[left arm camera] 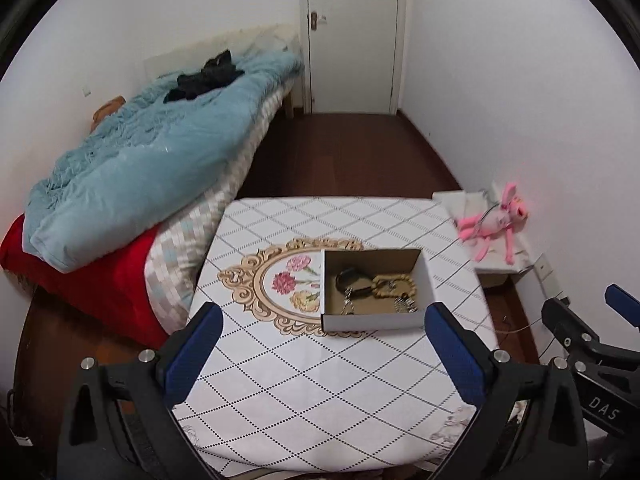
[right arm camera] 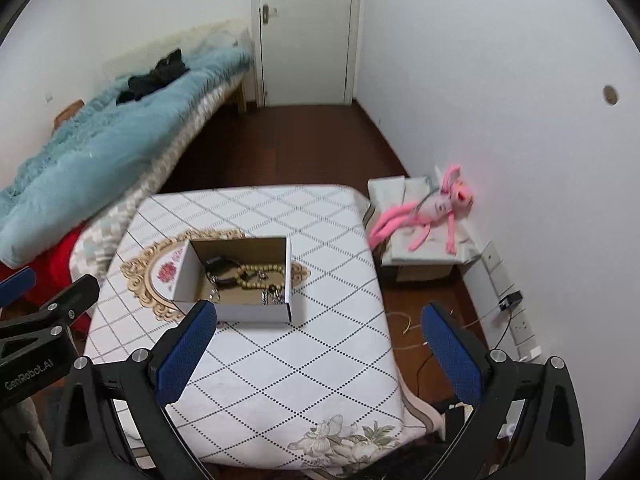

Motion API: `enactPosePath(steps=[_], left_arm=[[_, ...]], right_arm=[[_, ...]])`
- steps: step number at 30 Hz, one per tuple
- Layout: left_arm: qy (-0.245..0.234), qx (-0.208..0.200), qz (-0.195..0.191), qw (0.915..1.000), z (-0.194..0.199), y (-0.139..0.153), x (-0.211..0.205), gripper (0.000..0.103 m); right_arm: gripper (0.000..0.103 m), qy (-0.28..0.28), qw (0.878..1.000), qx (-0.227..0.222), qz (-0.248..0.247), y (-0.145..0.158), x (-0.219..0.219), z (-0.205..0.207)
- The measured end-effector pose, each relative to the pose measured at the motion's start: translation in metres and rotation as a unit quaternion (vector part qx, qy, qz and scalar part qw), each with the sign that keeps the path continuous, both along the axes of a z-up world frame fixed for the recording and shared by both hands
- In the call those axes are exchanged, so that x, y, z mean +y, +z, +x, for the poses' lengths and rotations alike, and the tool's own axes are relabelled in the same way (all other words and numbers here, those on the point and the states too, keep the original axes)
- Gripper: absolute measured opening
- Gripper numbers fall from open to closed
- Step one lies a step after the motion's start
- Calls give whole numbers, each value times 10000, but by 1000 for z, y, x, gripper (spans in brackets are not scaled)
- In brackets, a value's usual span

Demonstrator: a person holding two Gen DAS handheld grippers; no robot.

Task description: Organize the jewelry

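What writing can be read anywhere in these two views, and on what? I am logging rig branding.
"DAS" on the black body of the right gripper, seen from the left wrist.
"GenRobot.AI" on the black body of the left gripper, seen from the right wrist.
The open white cardboard box of jewelry and the white diamond-patterned tablecloth show no text.

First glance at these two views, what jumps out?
The open cardboard box of jewelry at mid-table, holding a wooden bead bracelet and a black band. Next, the pink plush toy on a low stand by the right wall. Both tools, left tool and right tool, are open and empty.
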State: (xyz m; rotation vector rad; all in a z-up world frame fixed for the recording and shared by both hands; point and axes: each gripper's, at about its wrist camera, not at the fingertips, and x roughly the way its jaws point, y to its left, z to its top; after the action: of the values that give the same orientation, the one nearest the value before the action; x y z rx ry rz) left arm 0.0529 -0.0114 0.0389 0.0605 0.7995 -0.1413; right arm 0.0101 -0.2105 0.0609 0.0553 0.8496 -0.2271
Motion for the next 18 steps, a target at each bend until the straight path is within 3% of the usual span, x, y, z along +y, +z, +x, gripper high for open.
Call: enactPosePath(steps=[8, 18], left_arm=[[-18, -115, -138, 9998, -25, 24, 7, 103], [75, 184, -177, 9996, -18, 14, 8, 103]], right_arm=[[103, 28, 9991, -424, -43, 50, 6, -36], [103, 66, 9996, -273, 37, 48, 8, -43]])
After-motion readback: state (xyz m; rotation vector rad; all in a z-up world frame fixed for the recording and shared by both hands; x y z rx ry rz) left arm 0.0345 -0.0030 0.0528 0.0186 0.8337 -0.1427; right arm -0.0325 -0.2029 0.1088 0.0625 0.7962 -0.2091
